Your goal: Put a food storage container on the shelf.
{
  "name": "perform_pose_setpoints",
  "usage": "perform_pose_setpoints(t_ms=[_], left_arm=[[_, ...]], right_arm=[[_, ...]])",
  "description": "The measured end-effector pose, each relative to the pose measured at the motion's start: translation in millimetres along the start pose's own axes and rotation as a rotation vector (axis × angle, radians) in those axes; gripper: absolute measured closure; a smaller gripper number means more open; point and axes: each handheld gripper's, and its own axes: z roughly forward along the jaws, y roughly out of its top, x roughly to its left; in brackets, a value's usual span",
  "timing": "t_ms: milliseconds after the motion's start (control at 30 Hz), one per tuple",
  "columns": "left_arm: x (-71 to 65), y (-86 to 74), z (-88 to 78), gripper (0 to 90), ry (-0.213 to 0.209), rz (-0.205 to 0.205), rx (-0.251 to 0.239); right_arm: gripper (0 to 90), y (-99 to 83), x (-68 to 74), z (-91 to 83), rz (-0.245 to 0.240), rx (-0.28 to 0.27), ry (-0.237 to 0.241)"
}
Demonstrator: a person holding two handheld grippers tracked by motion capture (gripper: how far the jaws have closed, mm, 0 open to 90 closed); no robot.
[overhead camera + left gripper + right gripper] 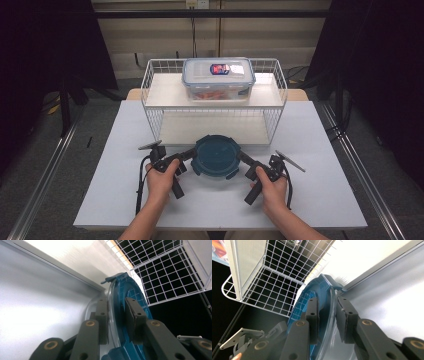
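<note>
A round container with a dark blue lid (215, 156) stands on the table just in front of the wire rack. My left gripper (189, 155) is shut on its left edge and my right gripper (242, 157) on its right edge. In the left gripper view the container (122, 297) stands edge-on, and the left gripper (117, 315) has one pad on the blue lid and one on the clear body. In the right gripper view the right gripper (328, 315) pinches the container's rim (322, 295) the same way, beside a lid latch.
A white wire rack (150, 90) with two shelves stands behind the container. A clear box with a blue-rimmed lid (218, 77) sits on its top shelf. The pale table (110, 165) has bare room to the left and right of my hands.
</note>
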Motion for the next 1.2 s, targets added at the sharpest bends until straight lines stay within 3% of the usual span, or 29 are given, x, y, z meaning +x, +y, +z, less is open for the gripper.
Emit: perform_pose_setpoints(t_ms=[233, 267, 300, 367, 567, 667, 733, 767, 933, 1200], left_arm=[[1.0, -4.4, 2.8, 68.8, -0.007, 0.015, -0.024], [-0.3, -4.1, 1.0, 68.8, 0.009, 0.011, -0.002], [1.3, -4.2, 0.4, 68.2, -0.015, 0.007, 0.005], [2.6, -3.7, -1.7, 67.2, -0.014, 0.013, 0.028], [1.6, -6.0, -5.4, 63.5, -0.013, 0.024, 0.054], [1.8, -7.4, -6.5, 65.2, -0.022, 0.013, 0.065], [0.4, -8.6, -7.0, 66.5, -0.019, 0.009, 0.047], [0.6, -7.2, -9.5, 68.9, -0.018, 0.009, 0.068], [-2.1, -7.4, -8.6, 71.8, -0.004, -0.02, 0.048], [-2.8, -6.2, -6.1, 73.1, -0.002, -0.011, 0.037]], right_arm=[[72.5, 1.5, -1.2, 0.7, 0.0, 0.008, 0.009], [71.9, 1.4, -1.2, 1.0, -0.003, 0.007, 0.008], [71.6, 1.3, -1.5, 1.5, -0.005, 0.007, 0.008], [71.0, 2.4, -3.0, 1.8, 0.0, 0.017, 0.017], [71.8, 5.5, -3.8, 2.0, 0.006, 0.036, 0.021], [73.0, 5.7, -3.1, 1.9, 0.01, 0.034, 0.019], [73.7, 5.3, -1.6, 0.5, 0.019, 0.034, 0.011], [73.8, 5.2, -1.2, 0.1, 0.023, 0.036, 0.011], [74.2, 4.4, -0.7, -1.8, 0.04, 0.038, 0.004], [74.4, 2.0, -0.1, -6.3, 0.079, 0.039, 0.0]])
